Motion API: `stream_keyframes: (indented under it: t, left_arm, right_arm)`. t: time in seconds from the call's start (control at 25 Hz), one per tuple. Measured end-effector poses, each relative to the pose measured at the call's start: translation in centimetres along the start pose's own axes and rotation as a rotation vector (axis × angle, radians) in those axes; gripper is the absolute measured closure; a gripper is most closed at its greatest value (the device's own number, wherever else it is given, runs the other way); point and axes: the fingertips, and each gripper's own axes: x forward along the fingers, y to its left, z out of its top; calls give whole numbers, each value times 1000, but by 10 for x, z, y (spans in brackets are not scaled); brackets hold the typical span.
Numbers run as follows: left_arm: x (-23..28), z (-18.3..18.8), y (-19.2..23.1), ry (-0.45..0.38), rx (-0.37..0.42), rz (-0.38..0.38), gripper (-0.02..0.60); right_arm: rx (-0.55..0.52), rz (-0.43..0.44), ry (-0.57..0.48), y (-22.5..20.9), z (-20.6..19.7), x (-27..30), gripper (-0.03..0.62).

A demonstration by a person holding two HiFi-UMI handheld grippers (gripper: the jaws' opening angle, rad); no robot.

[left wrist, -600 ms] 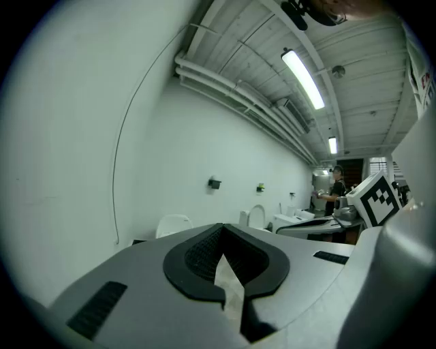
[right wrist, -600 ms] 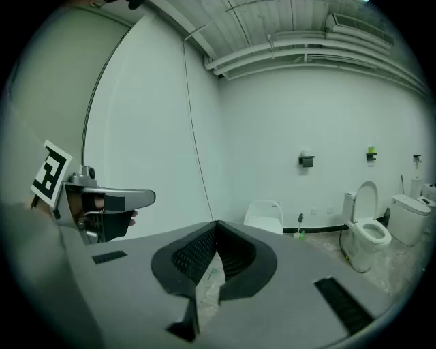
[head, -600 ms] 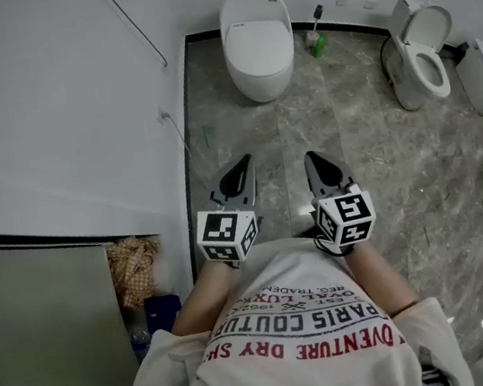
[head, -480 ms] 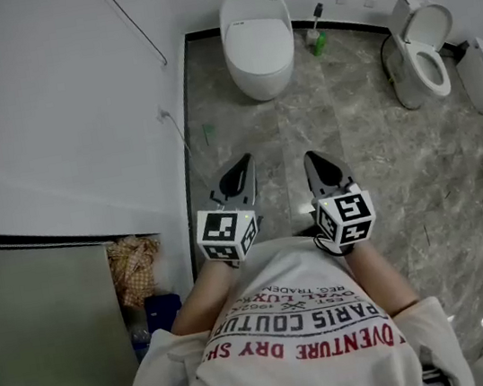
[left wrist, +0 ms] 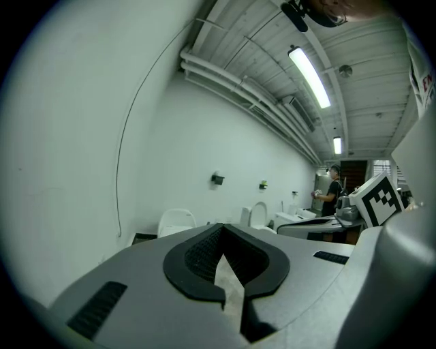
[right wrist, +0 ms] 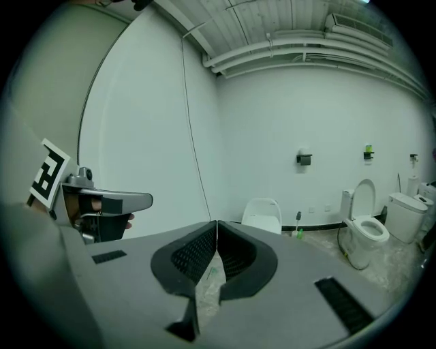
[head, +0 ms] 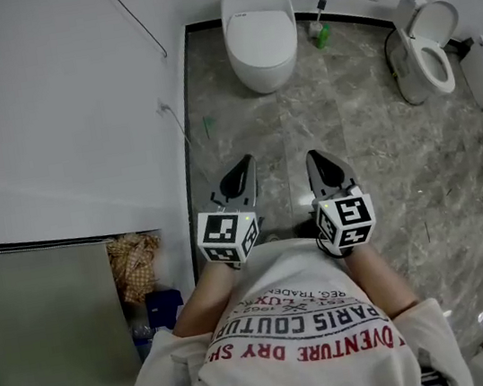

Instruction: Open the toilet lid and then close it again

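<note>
Both empty. Left hand-held gripper [head: 241,167] has its jaws pressed together at the tips with nothing between them; same for the right hand-held gripper [head: 317,161]. They are held side by side low in front of the person's shirt [head: 304,332].

The target toilet [head: 260,35] stands at the far end of the floor against the back wall, well apart from both grippers. Its lid [head: 261,43] is down, so no task step is done yet.

Handling, as a judgement:
- The lid looks like smooth, glossy white plastic: stiff, fairly light, slippery.
- It is hinged at the wall side, so the best hold is under the front rim, lifting up and back.
- Ease it down on closing; a dropped lid could slam.

Surface and room:
- Grey marble-look tiled floor [head: 353,152], shiny, likely slick.
- Plain white wall [head: 46,109] on the left with a thin cable [head: 135,23] running down it.
- A second toilet [head: 424,54], lid up, stands to the right.
- A green bottle [head: 320,34] sits between the two toilets by the back wall.
- Another person stands far off in the left gripper view.
</note>
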Motion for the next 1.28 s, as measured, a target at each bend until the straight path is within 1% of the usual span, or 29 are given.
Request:
stream_keyframes:
  t: [0.16, 0.28, 0.4, 0.48, 0.72, 0.8, 0.88, 1.0, 1.08, 1.28]
  left_arm:
    - [13, -5, 0, 15, -15, 9, 575]
    - [31, -12, 4, 31, -32, 30, 575]
    - [55, -20, 11, 49, -49, 55, 575]
    - [78, -25, 20, 68, -53, 68, 575]
    - [177, -32, 56, 106, -78, 119, 575]
    - [217, -32, 63, 120, -83, 118, 575]
    - [258, -29, 71, 136, -88, 119, 575]
    - [316, -17, 91, 131, -111, 137, 575]
    - [350, -16, 106, 133, -122, 149, 575]
    - [417, -41, 138, 187, -151, 167, 575]
  right_arm:
    - [27, 10, 28, -10, -10, 9, 580]
    - [28, 30, 56, -22, -18, 19, 580]
    - [36, 44, 75, -43, -23, 40, 580]
    - [47, 50, 82, -61, -23, 63, 580]
    - [54, 98, 106, -126, -18, 159, 580]
    - [52, 111, 123, -152, -16, 191, 580]
    - [53, 122, 143, -179, -11, 220, 580]
    - [54, 142, 169, -215, -1, 266, 580]
    - [52, 156, 185, -233, 3, 297, 580]
    - [71, 169, 234, -267, -11, 368, 580]
